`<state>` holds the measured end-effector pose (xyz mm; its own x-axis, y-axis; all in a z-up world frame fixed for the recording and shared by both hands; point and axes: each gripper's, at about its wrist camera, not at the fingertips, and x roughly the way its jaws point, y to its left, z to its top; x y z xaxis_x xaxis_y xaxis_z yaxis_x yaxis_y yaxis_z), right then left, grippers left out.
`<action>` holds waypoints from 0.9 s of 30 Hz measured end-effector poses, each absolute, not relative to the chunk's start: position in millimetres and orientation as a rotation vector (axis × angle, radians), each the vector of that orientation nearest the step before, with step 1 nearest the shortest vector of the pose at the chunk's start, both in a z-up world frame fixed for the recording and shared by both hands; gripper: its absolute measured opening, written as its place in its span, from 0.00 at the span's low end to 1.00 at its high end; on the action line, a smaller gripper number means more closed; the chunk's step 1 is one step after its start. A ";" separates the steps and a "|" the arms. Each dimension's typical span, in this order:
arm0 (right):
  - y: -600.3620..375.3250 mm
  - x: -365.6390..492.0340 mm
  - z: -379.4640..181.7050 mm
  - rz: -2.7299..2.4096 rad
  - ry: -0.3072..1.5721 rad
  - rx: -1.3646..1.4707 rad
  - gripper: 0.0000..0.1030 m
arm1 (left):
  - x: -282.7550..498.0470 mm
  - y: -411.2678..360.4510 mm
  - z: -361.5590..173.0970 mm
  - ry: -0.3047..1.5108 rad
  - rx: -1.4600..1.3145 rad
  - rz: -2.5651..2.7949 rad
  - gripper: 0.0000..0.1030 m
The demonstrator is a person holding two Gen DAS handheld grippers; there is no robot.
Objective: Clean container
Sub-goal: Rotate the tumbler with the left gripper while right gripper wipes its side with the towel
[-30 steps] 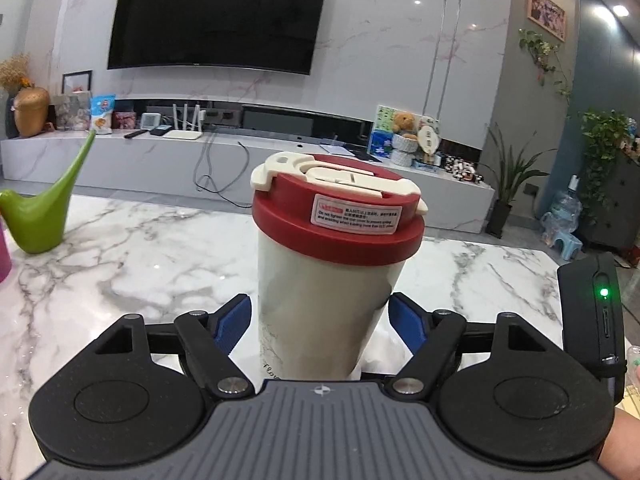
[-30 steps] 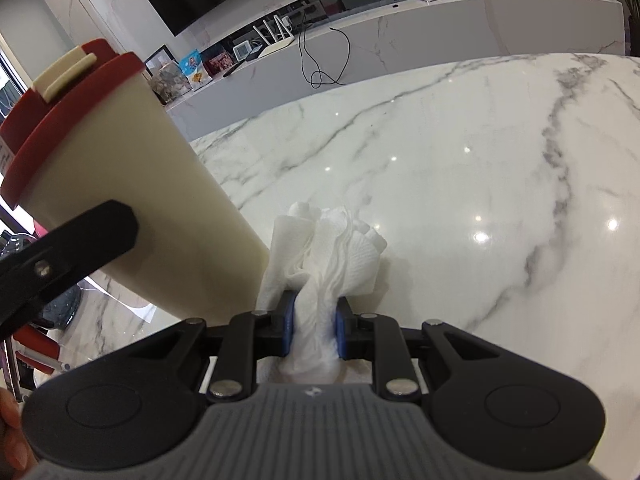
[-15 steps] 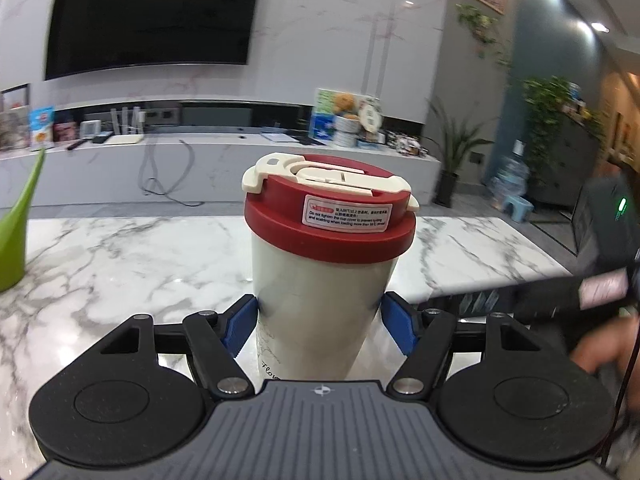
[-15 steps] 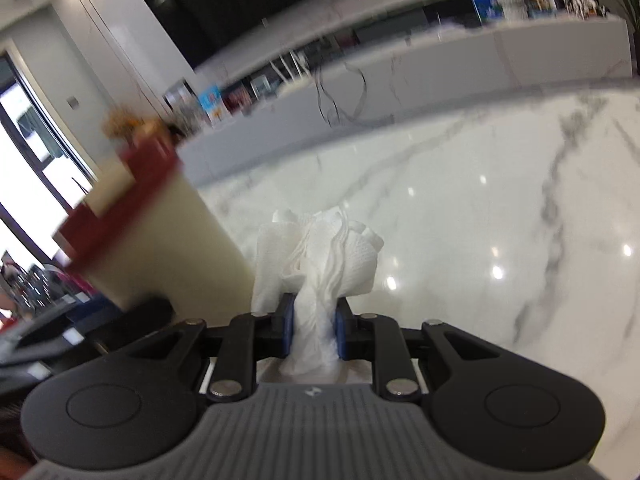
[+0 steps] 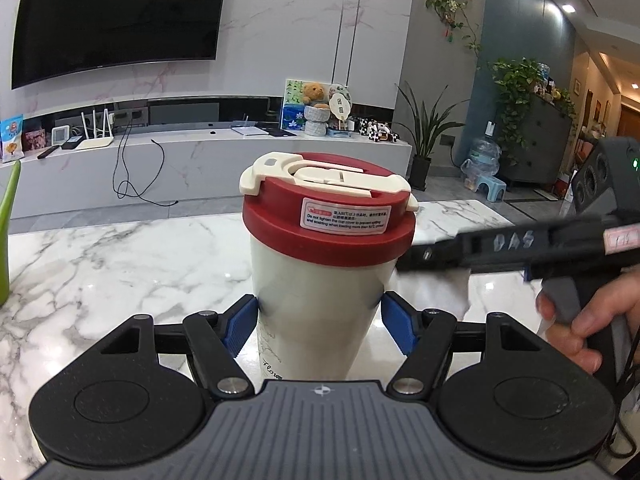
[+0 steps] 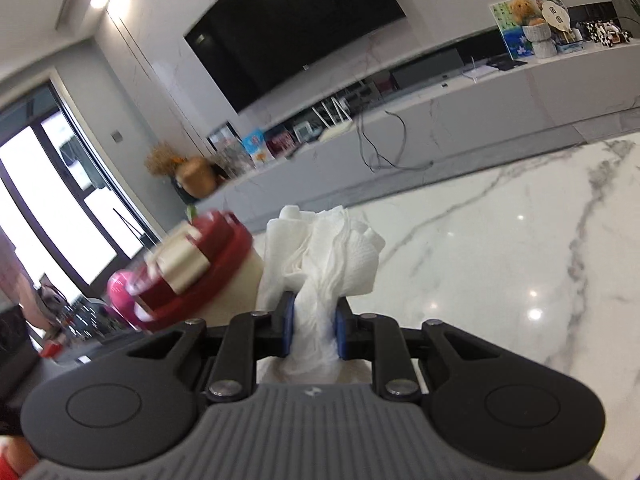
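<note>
A cream cup with a red lid stands upright in the middle of the left wrist view. My left gripper is shut on the cup, one blue pad pressing each side of its lower body. My right gripper is shut on a crumpled white paper towel. In the right wrist view the blurred cup sits just left of the towel. From the left wrist, the towel lies against the cup's right side below the lid, under the right tool's black linkage.
The marble table stretches out to the left and behind the cup. A green watering can shows at the far left edge. A hand holds the right tool's trigger. Something pink sits behind the cup.
The left pads have closed in onto the cup. My right gripper has risen with the towel from beside the cup's base to just under the lid on its right side.
</note>
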<state>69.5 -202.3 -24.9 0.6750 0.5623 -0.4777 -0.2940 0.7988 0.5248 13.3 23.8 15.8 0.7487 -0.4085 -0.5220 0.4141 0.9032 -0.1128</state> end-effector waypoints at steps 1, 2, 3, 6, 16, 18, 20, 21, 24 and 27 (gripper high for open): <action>-201.6 69.2 -25.8 0.499 0.675 0.429 0.22 | 13.3 24.3 16.4 0.569 0.009 -0.449 0.64; -200.9 68.9 -26.6 0.500 0.678 0.428 0.22 | 13.4 24.9 17.1 0.570 0.008 -0.449 0.64; -199.7 69.3 -28.8 0.495 0.688 0.425 0.22 | 13.1 24.9 17.2 0.569 0.009 -0.448 0.64; -194.5 70.8 -38.3 0.476 0.730 0.406 0.22 | 9.3 23.9 14.0 0.563 0.005 -0.450 0.64; -177.6 76.1 -73.6 0.420 0.867 0.346 0.22 | 12.2 24.4 16.1 0.567 0.000 -0.438 0.65; -175.6 77.4 -78.2 0.413 0.887 0.340 0.22 | 11.9 23.3 16.9 0.570 -0.005 -0.424 0.65; -173.6 78.3 -82.8 0.405 0.907 0.334 0.22 | 11.0 20.7 17.6 0.570 -0.017 -0.400 0.66; -172.9 78.5 -84.5 0.403 0.912 0.331 0.22 | 10.0 18.4 17.7 0.569 -0.024 -0.385 0.69; -171.9 77.9 -87.1 0.399 0.918 0.327 0.22 | 7.8 13.2 18.5 0.557 -0.055 -0.337 0.72; -171.9 76.8 -87.8 0.397 0.919 0.326 0.22 | 5.0 6.0 18.9 0.536 -0.076 -0.276 0.73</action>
<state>76.8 -171.9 -87.8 0.5438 0.4644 -0.6990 -0.1912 0.8796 0.4356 5.0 6.0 18.9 0.8240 -0.2789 -0.4931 0.2394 0.9603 -0.1430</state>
